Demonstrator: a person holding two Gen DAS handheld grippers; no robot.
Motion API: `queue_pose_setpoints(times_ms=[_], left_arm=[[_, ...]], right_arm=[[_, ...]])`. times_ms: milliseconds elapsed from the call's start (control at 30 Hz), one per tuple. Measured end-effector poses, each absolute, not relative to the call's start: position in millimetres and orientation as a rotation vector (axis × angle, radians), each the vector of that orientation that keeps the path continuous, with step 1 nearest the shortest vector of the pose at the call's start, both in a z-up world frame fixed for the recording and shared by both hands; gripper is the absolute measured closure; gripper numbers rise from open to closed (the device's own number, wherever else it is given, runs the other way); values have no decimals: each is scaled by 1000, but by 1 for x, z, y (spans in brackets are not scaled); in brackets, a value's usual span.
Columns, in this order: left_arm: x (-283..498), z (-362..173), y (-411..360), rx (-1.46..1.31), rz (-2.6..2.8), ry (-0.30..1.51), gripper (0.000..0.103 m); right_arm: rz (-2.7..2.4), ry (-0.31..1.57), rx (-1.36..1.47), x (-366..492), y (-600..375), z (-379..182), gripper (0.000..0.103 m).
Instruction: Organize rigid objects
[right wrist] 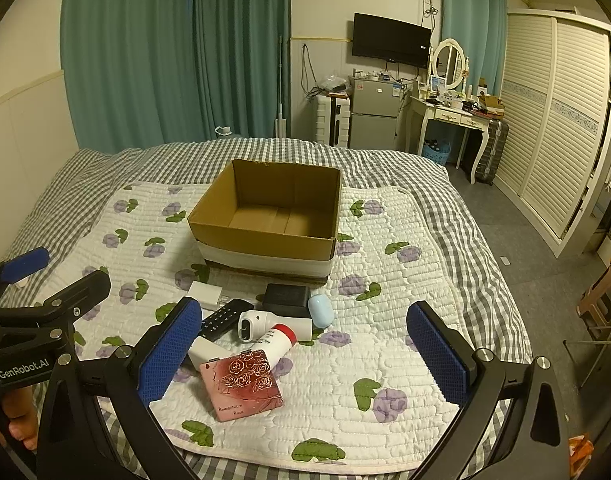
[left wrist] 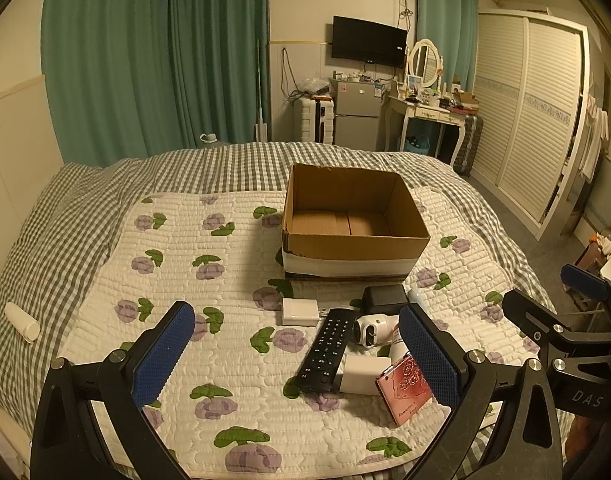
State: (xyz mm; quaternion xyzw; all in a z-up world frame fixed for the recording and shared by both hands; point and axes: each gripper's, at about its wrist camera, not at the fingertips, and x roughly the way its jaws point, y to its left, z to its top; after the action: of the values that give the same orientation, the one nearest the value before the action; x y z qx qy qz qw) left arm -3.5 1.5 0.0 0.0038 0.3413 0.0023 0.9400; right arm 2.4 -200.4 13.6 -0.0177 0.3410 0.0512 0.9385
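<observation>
Both grippers hovering over quilted bed, fingers apart, nothing held.

Left gripper (left wrist: 297, 354) and right gripper (right wrist: 305, 354) spread wide above small-item cluster: remote control (left wrist: 325, 350), pink rose case (right wrist: 241, 385), red-capped bottle (right wrist: 279, 340), white thermometer (right wrist: 271, 325), black adapter (right wrist: 286, 299), white charger (left wrist: 300, 311). Open cardboard box (right wrist: 261, 242) just beyond cluster, on floral quilt (right wrist: 385, 320).

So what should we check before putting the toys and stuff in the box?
1. Cardboard box open and nothing in it: ok.
2. Left gripper open, holding nothing: ok.
3. Right gripper open, holding nothing: ok.
4. Pink rose case on top, free to lift: ok.
5. Remote control unburied: not ok, its near end touches the white adapter.
6. Things hidden under the pile: cannot tell.
</observation>
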Motion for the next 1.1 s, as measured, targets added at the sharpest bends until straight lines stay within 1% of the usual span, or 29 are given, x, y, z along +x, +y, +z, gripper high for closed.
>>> queue_pose_setpoints(times_ms=[800,1000,1100], left_arm=[[-6,-1,5,5,12,682,0],[-1,-19,15,-5,28,723,0],[0,-30,20,-7,26,745,0]], right_arm=[[117,699,-44,-1,-195,15,0],[154,753,-68,4,-187,0,0],[180,807,-95,9,-179,-21,0]])
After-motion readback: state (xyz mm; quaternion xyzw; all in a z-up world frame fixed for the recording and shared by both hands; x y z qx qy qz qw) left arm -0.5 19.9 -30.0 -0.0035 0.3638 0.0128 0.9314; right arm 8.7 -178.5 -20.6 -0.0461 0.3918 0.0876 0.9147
